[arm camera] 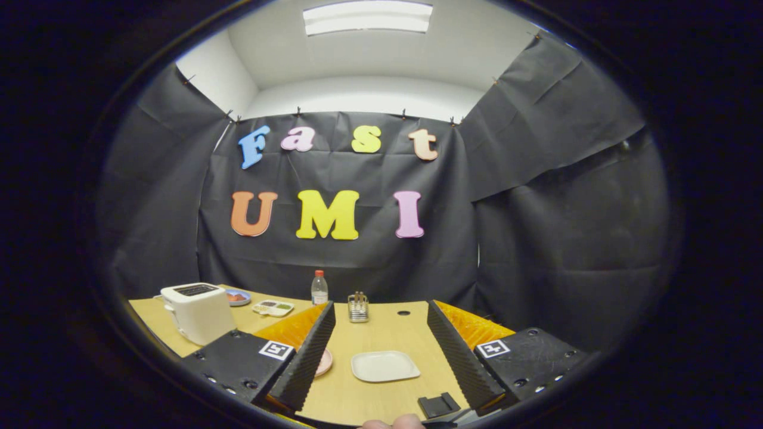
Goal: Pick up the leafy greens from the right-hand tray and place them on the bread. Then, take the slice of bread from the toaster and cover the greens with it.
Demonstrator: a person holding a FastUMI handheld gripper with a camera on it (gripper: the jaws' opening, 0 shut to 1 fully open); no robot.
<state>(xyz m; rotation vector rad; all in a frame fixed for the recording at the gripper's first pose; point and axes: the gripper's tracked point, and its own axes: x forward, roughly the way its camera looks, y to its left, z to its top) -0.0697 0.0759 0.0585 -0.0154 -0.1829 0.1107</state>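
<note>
Fingers of my hand-held gripper [378, 357] stand spread wide, nothing between them but bare wooden worktop [381, 325]. Just ahead of them lies a white square tray [385, 365], apparently bare; a pink plate [323, 361] peeks out beside my left finger. Well beyond, to the left, sit the white toaster [197, 311], a small plate [238, 297] and a compartment tray [273, 307] holding green bits; I cannot tell greens or bread apart at this range. A bottle [319, 288] and a wire rack [357, 307] stand farther off. Any reach should, I judge, stay high and level, clearing the toaster. Black cloth walls the booth beneath a ceiling light [368, 16].
</note>
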